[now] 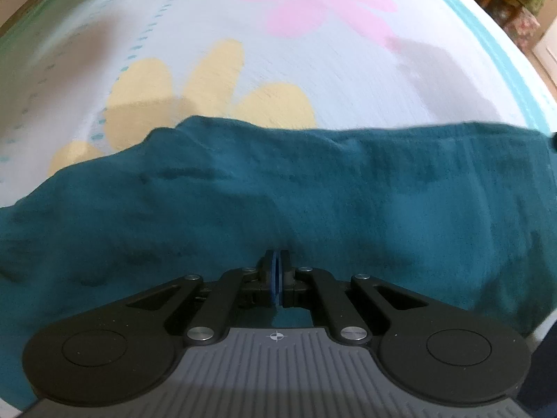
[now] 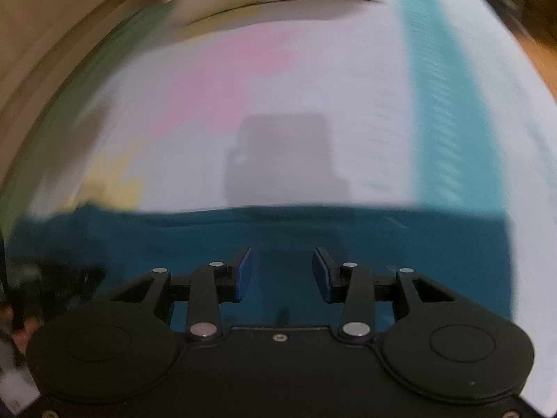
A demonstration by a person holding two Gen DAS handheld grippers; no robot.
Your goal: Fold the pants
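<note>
Teal pants [image 1: 278,188] lie stretched sideways in a long band, soft fabric, lightly rumpled. The far edge runs uneven, humping up toward the left and flattening out to the right. From the right wrist view the same pants [image 2: 417,244] show as a blurred dark-teal strip, its far edge nearly straight, its right end cut off square.

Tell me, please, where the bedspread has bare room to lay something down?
Free: the bedspread beyond the teal pants, between the yellow flower and turquoise border. Crowded: the near edge, where pants and both claws sit.
</note>
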